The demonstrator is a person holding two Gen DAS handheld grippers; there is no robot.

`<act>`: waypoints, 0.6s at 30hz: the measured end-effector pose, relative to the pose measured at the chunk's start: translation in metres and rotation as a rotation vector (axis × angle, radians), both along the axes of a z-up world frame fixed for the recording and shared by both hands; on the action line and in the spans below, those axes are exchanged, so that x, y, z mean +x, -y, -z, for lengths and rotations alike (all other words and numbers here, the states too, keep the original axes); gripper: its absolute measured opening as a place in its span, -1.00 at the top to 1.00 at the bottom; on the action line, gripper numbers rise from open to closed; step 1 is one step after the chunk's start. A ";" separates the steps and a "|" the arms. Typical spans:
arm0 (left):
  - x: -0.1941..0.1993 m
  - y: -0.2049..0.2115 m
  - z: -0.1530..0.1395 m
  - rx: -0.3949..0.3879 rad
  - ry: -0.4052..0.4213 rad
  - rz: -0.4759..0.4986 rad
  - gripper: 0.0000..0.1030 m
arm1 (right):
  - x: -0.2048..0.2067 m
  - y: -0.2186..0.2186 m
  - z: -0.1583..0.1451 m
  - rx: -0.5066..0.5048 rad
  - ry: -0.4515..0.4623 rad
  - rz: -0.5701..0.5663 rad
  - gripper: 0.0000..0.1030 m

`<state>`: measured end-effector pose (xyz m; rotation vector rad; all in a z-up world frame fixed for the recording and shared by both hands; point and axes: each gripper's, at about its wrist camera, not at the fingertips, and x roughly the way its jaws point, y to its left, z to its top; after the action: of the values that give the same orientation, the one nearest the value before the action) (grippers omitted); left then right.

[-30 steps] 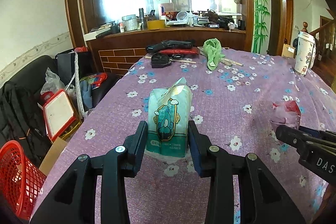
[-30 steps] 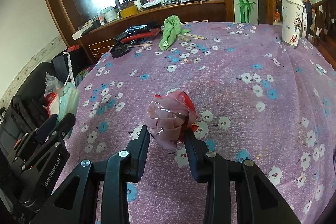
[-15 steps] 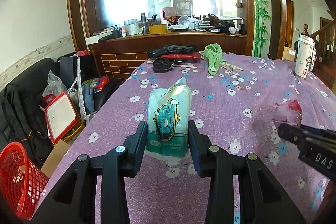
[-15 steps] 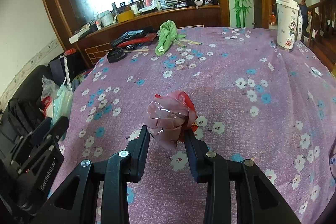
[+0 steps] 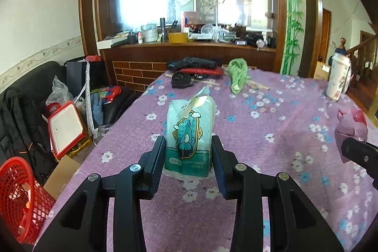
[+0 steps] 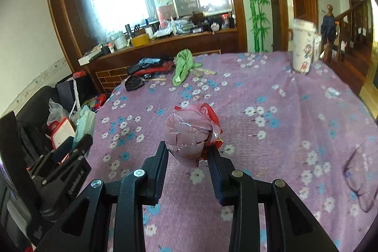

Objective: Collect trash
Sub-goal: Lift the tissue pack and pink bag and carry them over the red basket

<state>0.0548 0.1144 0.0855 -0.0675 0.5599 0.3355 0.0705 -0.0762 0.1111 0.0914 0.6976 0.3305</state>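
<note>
A red mesh basket sits on the floor at the table's left corner; through its wall only a small pale scrap shows, the rest of its inside is hard to read. Beside it a brown cardboard box lies with a flap up, its contents hidden. A tall white paper cup printed with cartoon figures stands upright and lidded at the far right of the purple flowered tablecloth; what it holds cannot be seen.

The left gripper has its 2 black fingers pressed against the sides of a tissue pack, jaws only partly apart, as wide as the pack. The pack is pale mint plastic with a teal cartoon figure in a gold frame, a teal band of print along its bottom, and a torn flap standing up at its top. It stands upright between the jaws above the tablecloth near the table's left edge.

The right gripper clamps a crumpled wrapper at a similar narrow opening. The wrapper is a wadded ball of glossy pink film with red plastic showing on its right side, creased and reflective, poking up past the fingertips over the middle of the table. A green cloth lies bunched at the far end.
</note>
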 end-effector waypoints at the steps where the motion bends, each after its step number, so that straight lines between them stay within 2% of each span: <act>1: -0.007 0.001 -0.006 0.001 0.006 0.012 0.28 | -0.008 0.003 -0.005 0.002 0.010 0.002 0.30; 5: -0.039 0.000 -0.023 0.018 0.027 0.028 0.27 | -0.030 0.005 -0.012 0.023 0.019 -0.009 0.30; 9: -0.079 -0.011 -0.035 0.013 0.039 0.037 0.26 | -0.051 -0.010 -0.008 0.044 -0.002 -0.057 0.30; 14: -0.128 -0.033 -0.039 0.028 0.048 0.016 0.25 | -0.071 -0.041 0.001 0.055 -0.039 -0.138 0.30; 18: -0.163 -0.055 -0.036 0.008 0.042 -0.021 0.25 | -0.085 -0.069 0.004 0.050 -0.053 -0.204 0.30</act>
<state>-0.1077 0.1697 0.1218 -0.0727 0.5167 0.3560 -0.0145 -0.0070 0.1073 0.0763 0.7531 0.5426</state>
